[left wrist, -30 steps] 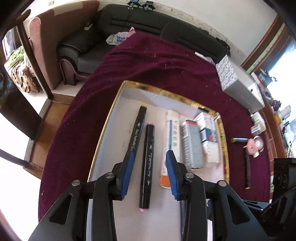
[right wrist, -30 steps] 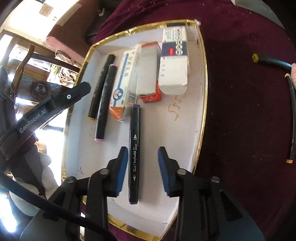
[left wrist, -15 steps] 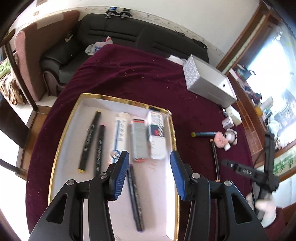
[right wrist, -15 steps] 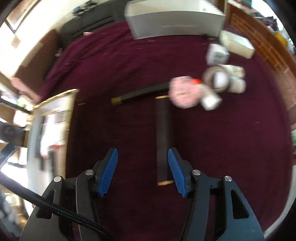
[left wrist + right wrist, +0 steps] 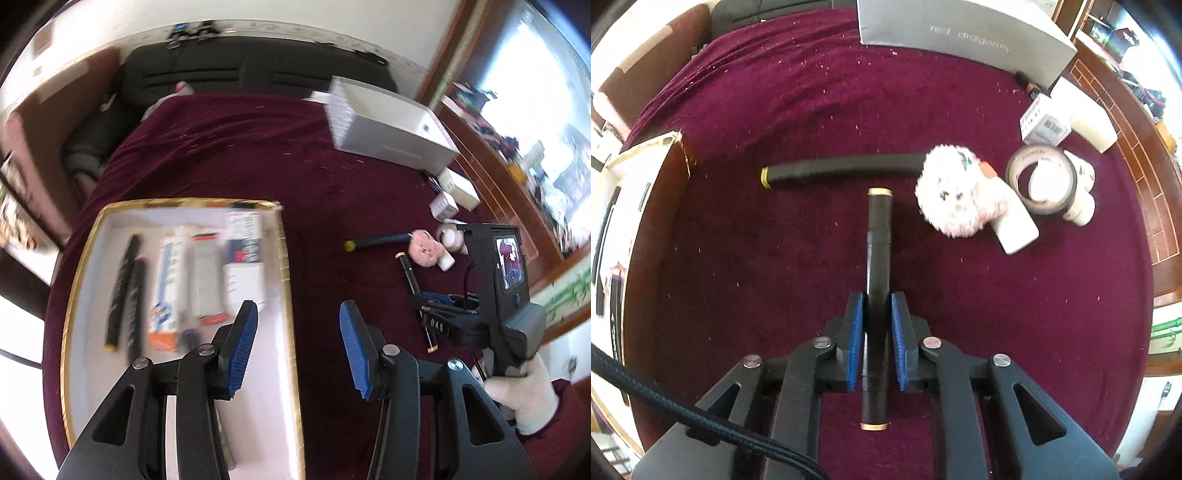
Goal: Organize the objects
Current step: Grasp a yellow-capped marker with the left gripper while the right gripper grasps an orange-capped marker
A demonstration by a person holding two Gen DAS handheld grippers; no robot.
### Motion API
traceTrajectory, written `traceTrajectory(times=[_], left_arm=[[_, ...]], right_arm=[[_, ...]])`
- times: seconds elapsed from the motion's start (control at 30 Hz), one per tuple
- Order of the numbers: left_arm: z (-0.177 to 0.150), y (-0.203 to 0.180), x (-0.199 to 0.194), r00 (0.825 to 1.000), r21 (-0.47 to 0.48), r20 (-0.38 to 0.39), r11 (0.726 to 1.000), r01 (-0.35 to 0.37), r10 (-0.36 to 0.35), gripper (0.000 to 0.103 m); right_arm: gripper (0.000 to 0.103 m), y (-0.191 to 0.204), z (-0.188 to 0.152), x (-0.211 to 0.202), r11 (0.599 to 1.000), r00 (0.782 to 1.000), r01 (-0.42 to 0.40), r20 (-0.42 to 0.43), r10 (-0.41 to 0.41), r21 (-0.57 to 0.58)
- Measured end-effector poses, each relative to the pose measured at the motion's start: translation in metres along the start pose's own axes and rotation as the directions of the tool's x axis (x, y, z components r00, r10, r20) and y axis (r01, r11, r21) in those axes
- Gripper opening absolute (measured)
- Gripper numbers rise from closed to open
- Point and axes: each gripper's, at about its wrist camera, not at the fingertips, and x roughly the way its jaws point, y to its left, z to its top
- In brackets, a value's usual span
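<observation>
A black marker with gold ends lies on the maroon cloth. My right gripper is closing on its middle, and both blue pads press its sides. A second black marker with a yellow end lies crosswise just beyond it, touching a pink fluffy toy. My left gripper hangs open and empty over the right rim of the gold-edged white tray. The tray holds two black markers, several flat boxes and a purple-capped marker. The left wrist view shows the right gripper's body in a white-gloved hand.
Right of the toy are a white bottle and a roll of tape, with small cartons behind them. At the back of the table stands a long grey box. A black sofa is beyond the table.
My right gripper left the tray, crossed to the gold-tipped marker on the cloth and closed on it. The left gripper drew back and swung right, from mid-tray to its right rim.
</observation>
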Motion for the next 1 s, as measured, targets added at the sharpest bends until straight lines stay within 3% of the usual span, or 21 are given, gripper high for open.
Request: traceTrajectory(times=[0.1, 0.2, 0.27, 0.37, 0.57, 0.67, 0.7, 0.73, 0.8, 1.0], left_arm=[[0.009, -0.033, 0.019, 1.000, 0.125, 0.012, 0.992, 0.003, -0.005, 0.040], [0.017, -0.070, 0.045, 1.000, 0.275, 0.028, 0.962, -0.005, -0.002, 0.040], [0.023, -0.090, 0.064, 0.999, 0.369, 0.041, 0.929, -0.032, 0.018, 0.040], [0.033, -0.119, 0.102, 0.994, 0.531, 0.067, 0.840, -0.111, 0.089, 0.040], [0.049, -0.155, 0.156, 0.988, 0.666, 0.056, 0.731, -0.146, 0.146, 0.040], [0.053, -0.162, 0.182, 0.983, 0.669, -0.001, 0.730, -0.137, 0.186, 0.041], [0.054, -0.162, 0.184, 0.982, 0.652, -0.009, 0.745, -0.137, 0.189, 0.038], [0.056, -0.161, 0.184, 0.983, 0.618, -0.051, 0.779, -0.108, 0.177, 0.028], [0.055, -0.160, 0.180, 0.982, 0.578, -0.107, 0.813, -0.068, 0.158, 0.011], [0.011, -0.145, 0.147, 0.975, 0.449, -0.215, 0.893, 0.044, 0.060, 0.011]], right_arm=[[0.012, -0.015, -0.014, -0.006, 0.999, 0.999, -0.042, -0.022, 0.042, 0.006], [0.012, -0.040, -0.029, -0.011, 0.995, 0.995, -0.085, -0.047, 0.088, 0.047], [0.012, -0.059, -0.042, -0.014, 0.993, 0.993, -0.093, -0.063, 0.098, 0.071], [0.012, -0.083, -0.059, -0.018, 0.989, 0.990, -0.110, -0.072, 0.118, 0.101], [0.012, -0.123, -0.078, -0.026, 0.971, 0.983, -0.157, -0.067, 0.171, 0.180], [0.012, -0.133, -0.083, -0.027, 0.960, 0.977, -0.188, -0.065, 0.205, 0.206], [0.012, -0.135, -0.083, -0.028, 0.958, 0.975, -0.195, -0.066, 0.213, 0.210], [0.012, -0.137, -0.083, -0.028, 0.957, 0.974, -0.201, -0.066, 0.219, 0.211], [0.012, -0.140, -0.086, -0.029, 0.954, 0.971, -0.213, -0.064, 0.230, 0.211], [0.011, -0.141, -0.087, -0.028, 0.952, 0.966, -0.237, -0.059, 0.252, 0.196]])
